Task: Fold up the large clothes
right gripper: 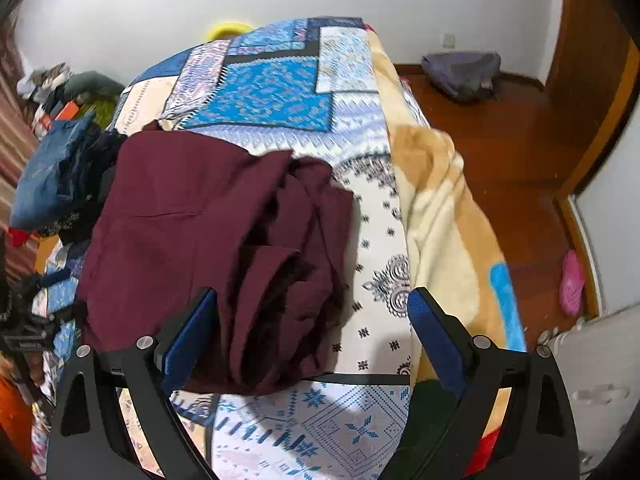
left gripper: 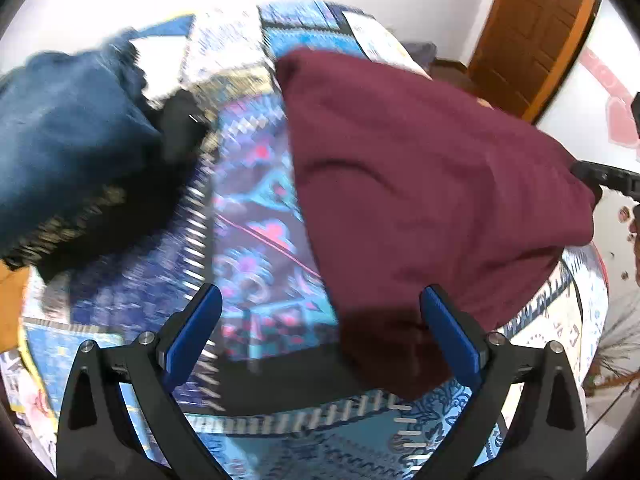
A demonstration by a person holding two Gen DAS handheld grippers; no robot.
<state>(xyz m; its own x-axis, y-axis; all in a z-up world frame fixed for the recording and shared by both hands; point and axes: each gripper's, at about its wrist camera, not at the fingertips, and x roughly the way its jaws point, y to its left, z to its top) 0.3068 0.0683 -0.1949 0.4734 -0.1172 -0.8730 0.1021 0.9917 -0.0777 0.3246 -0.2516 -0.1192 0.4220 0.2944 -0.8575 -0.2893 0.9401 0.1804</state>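
Both jaws wide, nothing held. Left gripper point(left gripper: 320, 328) and right gripper point(right gripper: 310, 334) above maroon cloth garment point(right gripper: 192, 220) near bed's front edge; recommend pinching one layer at flattened corners, avoiding bunched folds.

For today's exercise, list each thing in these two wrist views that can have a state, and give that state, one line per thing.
left gripper: open, holding nothing
right gripper: open, holding nothing
maroon garment: lying on the bed, partly folded, bunched in layers at one side
blue garment: heaped beside the maroon one, not folded
patterned bedcover: spread over the bed
beige blanket: rumpled along the bed's edge
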